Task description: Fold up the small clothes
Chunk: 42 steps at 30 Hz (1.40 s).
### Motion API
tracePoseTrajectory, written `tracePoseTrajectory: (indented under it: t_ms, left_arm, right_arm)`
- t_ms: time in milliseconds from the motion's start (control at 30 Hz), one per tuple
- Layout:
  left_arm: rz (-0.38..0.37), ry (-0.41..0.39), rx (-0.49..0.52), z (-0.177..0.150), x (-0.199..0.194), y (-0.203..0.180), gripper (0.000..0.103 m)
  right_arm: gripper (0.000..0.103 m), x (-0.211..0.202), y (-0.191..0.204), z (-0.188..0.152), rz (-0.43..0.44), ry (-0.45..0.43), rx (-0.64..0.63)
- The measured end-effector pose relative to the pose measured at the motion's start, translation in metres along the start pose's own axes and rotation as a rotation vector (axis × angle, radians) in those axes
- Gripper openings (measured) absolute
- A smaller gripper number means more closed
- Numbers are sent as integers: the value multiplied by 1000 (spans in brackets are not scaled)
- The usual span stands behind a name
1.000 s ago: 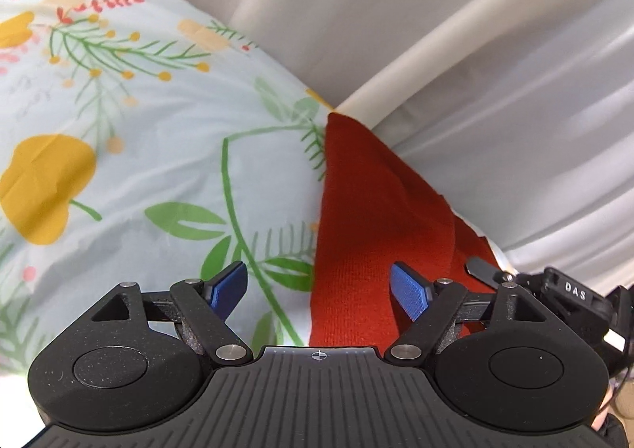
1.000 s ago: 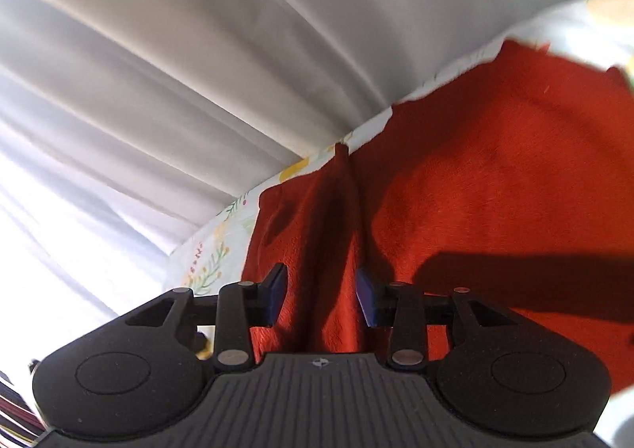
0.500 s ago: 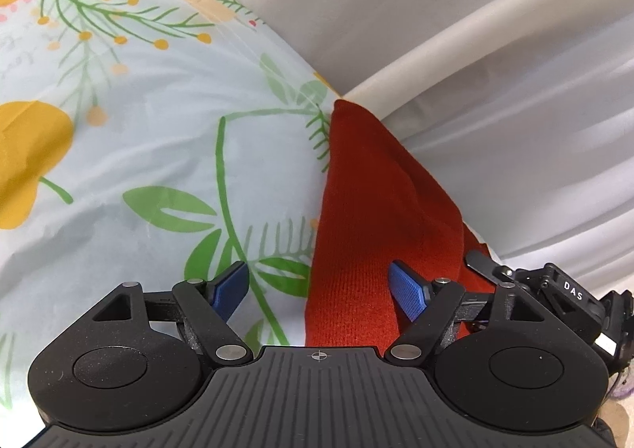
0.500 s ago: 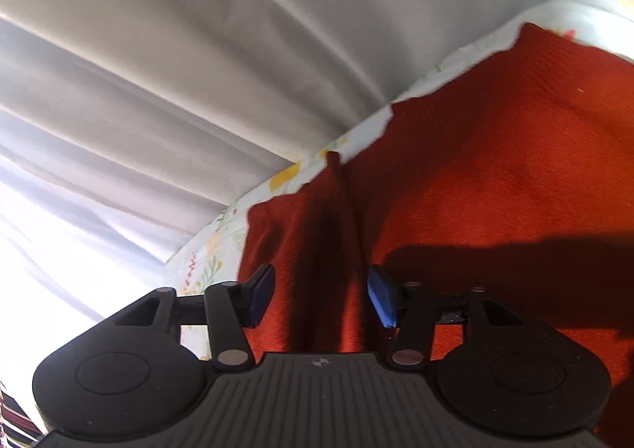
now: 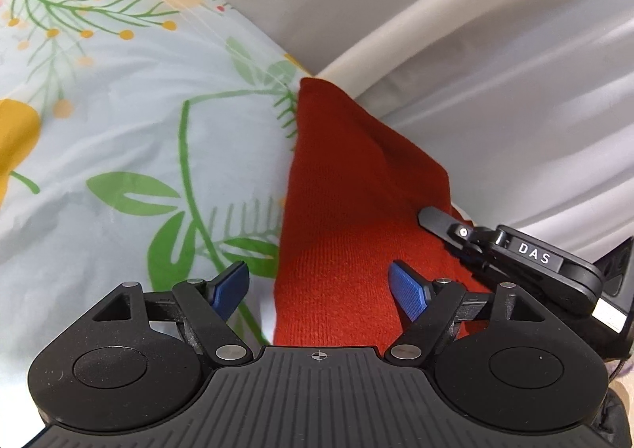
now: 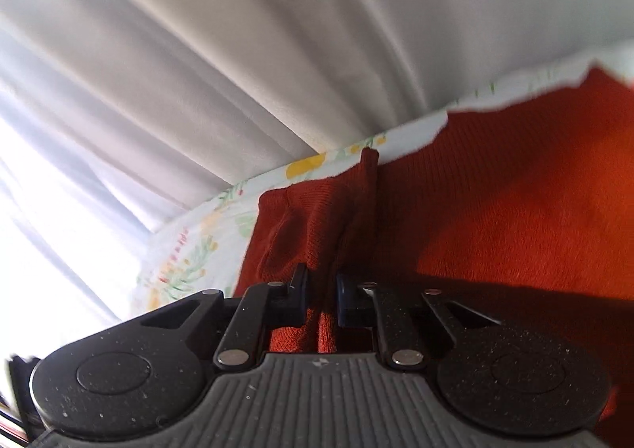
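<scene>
Rust-red ribbed knit garment (image 5: 348,210) looking matt, fuzzy; floral-print cotton bedsheet (image 5: 119,123) lying smooth, matt; white curtain cloth (image 6: 237,52) showing slight sheen.

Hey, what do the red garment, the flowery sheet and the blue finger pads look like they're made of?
Red garment: looks like soft knit, wool or acrylic; fine matte ribs show.
Flowery sheet: thin woven fabric, probably cotton or polyester; smooth, printed, softly creased.
Blue pads: likely rubber or plastic, with a fine gridded texture.
</scene>
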<state>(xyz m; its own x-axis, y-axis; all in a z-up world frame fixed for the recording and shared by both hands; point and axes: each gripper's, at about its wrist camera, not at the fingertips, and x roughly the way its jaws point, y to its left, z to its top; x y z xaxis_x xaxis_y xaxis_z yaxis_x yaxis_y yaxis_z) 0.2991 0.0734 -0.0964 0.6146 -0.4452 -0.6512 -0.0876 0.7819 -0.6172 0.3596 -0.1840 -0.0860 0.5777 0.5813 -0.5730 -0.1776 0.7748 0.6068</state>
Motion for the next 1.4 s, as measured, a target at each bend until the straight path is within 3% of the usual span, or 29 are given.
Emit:
tracePoseTrajectory:
  t_ms: [67, 200, 300, 467, 567, 700, 867, 900, 933, 1000, 1167, 1400]
  left_arm:
    - [-31, 4, 13, -1, -6, -7, 82]
    - [-112, -16, 96, -9, -23, -31, 84]
    - [-77, -24, 174, -20, -21, -44, 85]
    - [-60, 82, 172, -37, 4, -45, 83]
    - [-95, 104, 173, -45, 3, -43, 83]
    - [-89, 106, 231, -56, -6, -46, 84]
    - [-15, 117, 293, -72, -10, -52, 84]
    - [15, 120, 305, -75, -8, -53, 84]
    - [47, 121, 317, -77, -7, -55, 84]
    - [86, 112, 339, -78, -5, -59, 84]
    - [133, 70, 357, -79, 0, -73, 84]
    - [151, 57, 348, -79, 17, -92, 85]
  right_arm:
    - [10, -6, 20, -2, -85, -33, -118]
    - [10, -49, 46, 1, -139, -165, -282]
    - [10, -74, 42, 5, -236, -241, -358]
    - [11, -75, -18, 2, -390, -162, -292]
    - [19, -69, -58, -3, -318, -106, -164]
    - [35, -86, -98, 1, -121, -108, 90]
    - [41, -76, -95, 0, -78, -89, 55]
    - [38, -74, -86, -1, -95, -89, 18]
    - [23, -69, -80, 0, -137, -93, -27]
    - [12, -61, -58, -1, -248, -104, -150]
    - [10, -93, -5, -8, -455, -304, -473]
    - [10, -97, -44, -1, -622, -287, -435]
